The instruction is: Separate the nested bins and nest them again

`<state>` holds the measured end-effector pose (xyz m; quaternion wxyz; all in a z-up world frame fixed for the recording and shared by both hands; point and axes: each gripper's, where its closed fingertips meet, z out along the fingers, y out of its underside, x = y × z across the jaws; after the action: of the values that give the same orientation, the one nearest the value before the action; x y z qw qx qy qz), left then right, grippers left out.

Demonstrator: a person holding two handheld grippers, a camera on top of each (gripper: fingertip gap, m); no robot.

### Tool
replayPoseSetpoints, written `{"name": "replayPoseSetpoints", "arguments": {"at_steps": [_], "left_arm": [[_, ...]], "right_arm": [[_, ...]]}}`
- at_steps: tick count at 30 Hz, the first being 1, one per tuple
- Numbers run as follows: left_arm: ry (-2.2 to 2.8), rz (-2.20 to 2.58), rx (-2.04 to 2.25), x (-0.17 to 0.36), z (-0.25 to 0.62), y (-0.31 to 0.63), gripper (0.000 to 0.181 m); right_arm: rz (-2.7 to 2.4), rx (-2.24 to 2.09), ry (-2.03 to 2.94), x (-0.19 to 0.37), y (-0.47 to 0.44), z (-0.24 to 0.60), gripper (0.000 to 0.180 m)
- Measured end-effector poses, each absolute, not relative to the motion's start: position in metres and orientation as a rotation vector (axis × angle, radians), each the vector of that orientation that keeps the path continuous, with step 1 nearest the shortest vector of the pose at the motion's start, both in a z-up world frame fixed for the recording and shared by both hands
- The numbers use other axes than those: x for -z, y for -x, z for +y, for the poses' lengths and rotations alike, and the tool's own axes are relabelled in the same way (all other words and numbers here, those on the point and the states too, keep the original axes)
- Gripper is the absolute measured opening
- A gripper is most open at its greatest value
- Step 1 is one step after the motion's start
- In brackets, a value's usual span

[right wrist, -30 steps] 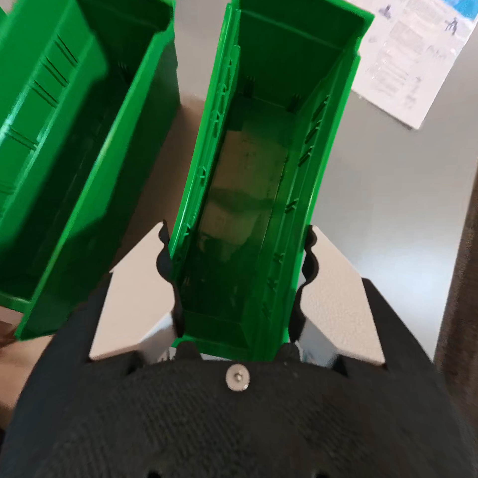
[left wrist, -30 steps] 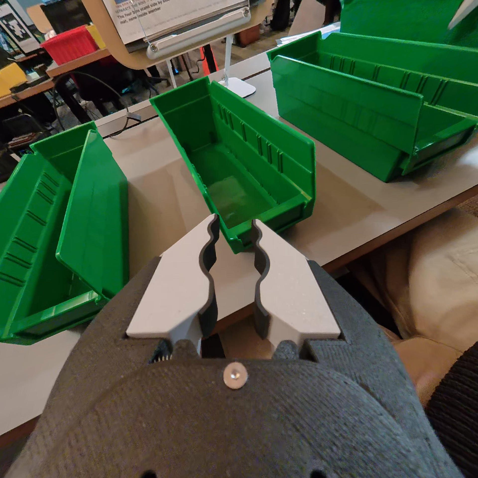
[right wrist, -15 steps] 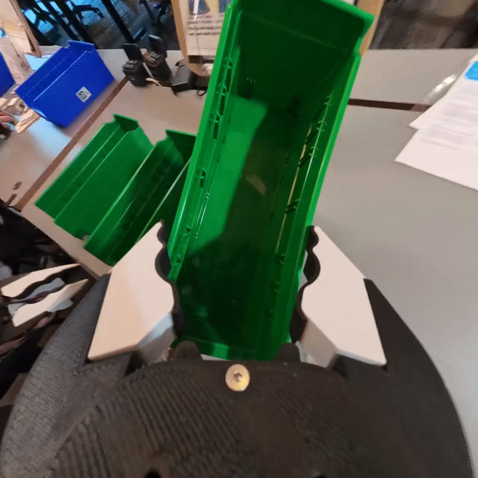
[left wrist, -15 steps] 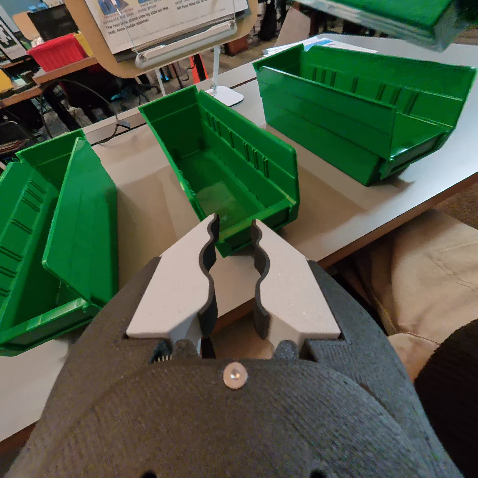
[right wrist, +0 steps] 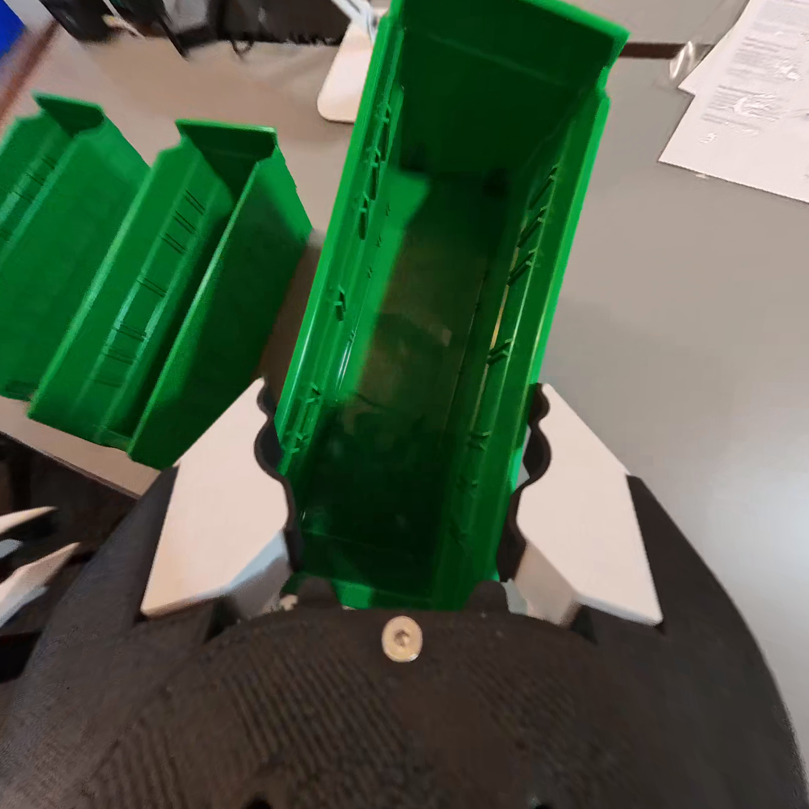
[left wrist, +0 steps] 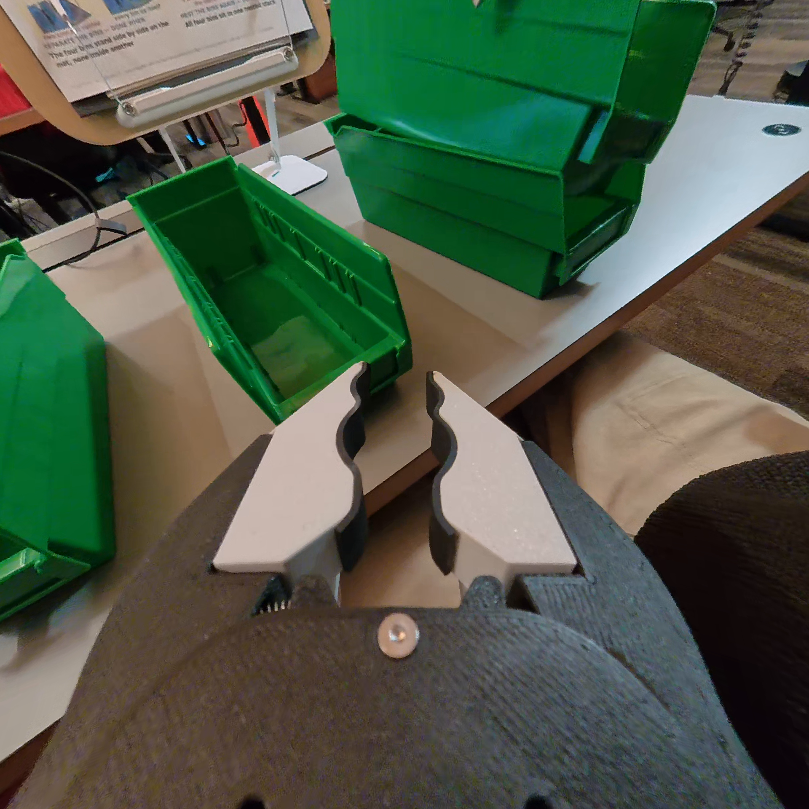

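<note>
Grey worktop (left wrist: pixel 503 332), brown carpet beyond | sign stand (left wrist: pixel 289 173) behind open green bin (left wrist: pixel 280 302) | left gripper (left wrist: pixel 396 381) jaws parted, empty | right gripper (right wrist: pixel 400 402) jaws clamping held bin (right wrist: pixel 437 306)

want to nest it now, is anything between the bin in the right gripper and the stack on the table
Nothing visible: the bin in the right gripper hangs just above the stack, with no object between. The stack's inside is hidden.

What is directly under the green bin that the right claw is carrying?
Under the carried bin sits another green bin on the table. Its inside is mostly covered, so contents cannot be seen.
</note>
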<state>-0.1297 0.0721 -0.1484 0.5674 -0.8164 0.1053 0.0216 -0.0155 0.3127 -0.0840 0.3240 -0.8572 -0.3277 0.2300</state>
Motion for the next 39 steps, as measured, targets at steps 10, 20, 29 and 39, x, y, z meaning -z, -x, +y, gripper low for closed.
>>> {"name": "replayPoseSetpoints", "arguments": {"at_steps": [10, 20, 29, 39], "left_arm": [[1.94, 0.249, -0.063, 0.156, 0.074, 0.132, 0.024], [1.951, 0.259, -0.059, 0.161, 0.075, 0.129, 0.024], [1.97, 0.264, -0.063, 0.168, 0.076, 0.129, 0.024], [1.965, 0.257, -0.055, 0.165, 0.076, 0.131, 0.024]], "right_arm": [[-1.006, -0.278, 2.119, 0.079, 0.026, 0.317, 0.121], [-1.067, -0.349, 2.174, 0.105, 0.026, 0.309, 0.143], [-1.154, -0.244, 2.277, 0.135, 0.033, 0.322, 0.159], [-1.15, -0.252, 2.295, 0.143, 0.04, 0.327, 0.157]]}}
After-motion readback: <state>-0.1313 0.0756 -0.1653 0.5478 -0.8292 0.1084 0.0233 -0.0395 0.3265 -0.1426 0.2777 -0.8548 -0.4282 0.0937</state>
